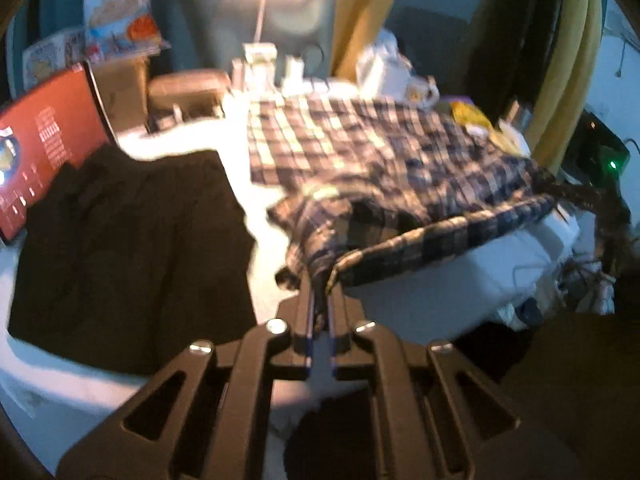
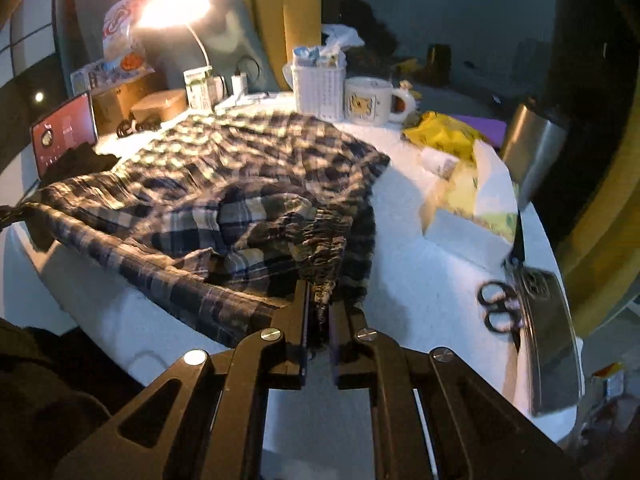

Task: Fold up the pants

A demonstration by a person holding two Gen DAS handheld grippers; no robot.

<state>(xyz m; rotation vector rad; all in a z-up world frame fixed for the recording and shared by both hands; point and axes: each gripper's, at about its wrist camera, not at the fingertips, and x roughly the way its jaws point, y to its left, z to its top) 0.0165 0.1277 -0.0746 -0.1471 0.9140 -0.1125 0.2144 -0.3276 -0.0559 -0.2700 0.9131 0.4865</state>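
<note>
Plaid pants (image 2: 240, 168) lie spread across a white-covered desk (image 2: 420, 280), legs running toward the far side and the waistband lifted at the near edge. The left tongs (image 1: 320, 284) are closed on one corner of the waistband, seen in the left wrist view as a raised checked hem stretching off to the right. The right tongs (image 2: 319, 292) are closed on the gathered, elastic part of the waistband at the other corner; bunched cloth shows between the two fingers.

To the left of the pants a dark garment (image 1: 128, 248) lies flat on the desk, with a red-screened tablet (image 1: 44, 152) propped beyond it. A lit desk lamp (image 2: 176, 6) stands at the far side. Near it are a white basket (image 2: 318, 88) and, just beside that, a mug (image 2: 370, 100) with a yellow print. On the right of the desk are a yellow bag (image 2: 444, 136), a metal tumbler (image 2: 532, 140), black-handled scissors (image 2: 498, 306) and a phone (image 2: 552, 340) lying just beside the scissors at the desk's edge.
</note>
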